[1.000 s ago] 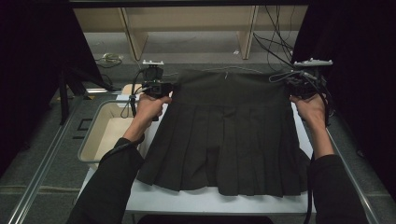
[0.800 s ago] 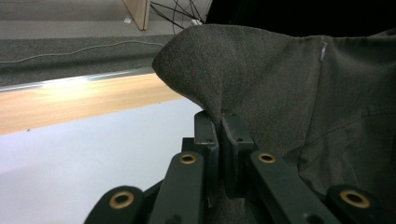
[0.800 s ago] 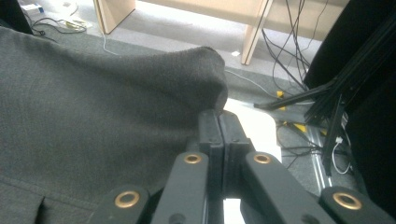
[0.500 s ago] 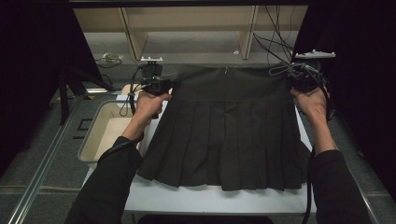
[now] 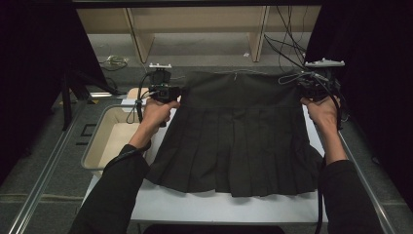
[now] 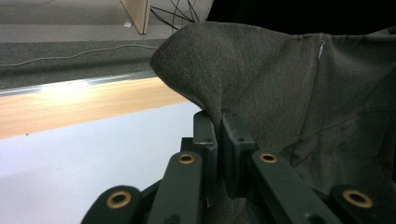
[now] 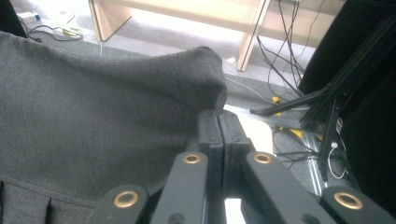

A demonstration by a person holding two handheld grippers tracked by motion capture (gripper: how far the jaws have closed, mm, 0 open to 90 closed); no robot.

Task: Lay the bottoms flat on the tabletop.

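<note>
Forearms stretch forward, left gripper (image 5: 163,91) and right gripper (image 5: 315,87) jaws clamping the skirt (image 5: 238,141) waistband corners.

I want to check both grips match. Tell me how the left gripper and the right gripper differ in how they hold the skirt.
The left gripper pinches the waist corner of the skirt over the white table; the right gripper pinches the opposite corner at the table's edge, with floor and cables beyond. A zipper shows near the left gripper, none near the right gripper. Both are shut on cloth.
</note>
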